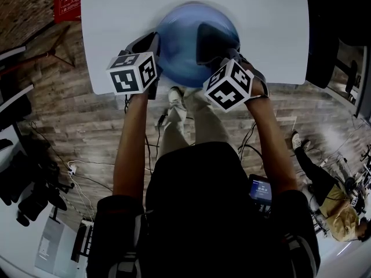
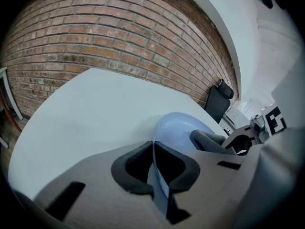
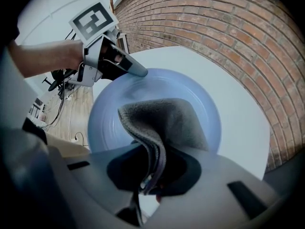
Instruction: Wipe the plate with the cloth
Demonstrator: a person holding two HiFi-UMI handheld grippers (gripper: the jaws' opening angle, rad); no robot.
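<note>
1. At the far left of the head view, a red box [image 1: 66, 6] stands on the wooden floor [image 1: 58, 114], just beside the left edge of the white bench [image 1: 116, 16].
2. The left gripper [image 1: 152, 44] reaches over the near edge of the bench. Its jaws are drawn narrow and clamp the left rim of the plate, whose thin edge runs between the two dark pads.
3. The blue plate [image 1: 177, 45] sits over the near middle of the bench, close to its near edge. Whether it lies flat or is tipped up, I cannot tell.
4. The grey cloth [image 3: 167, 123] lies folded on the right part of the plate's inner face, touching it. Its near end is bunched and runs back between the right gripper's pads.
5. The right gripper [image 3: 151, 178] points steeply down at the plate from the near right, its jaws closed on the bunched end of the cloth.
6. A brick wall [image 2: 119, 42] stands beyond the far side of the bench.
7. At the near right of the head view, another person [image 1: 327, 198] sits low by the floor, well apart from the bench.
</note>
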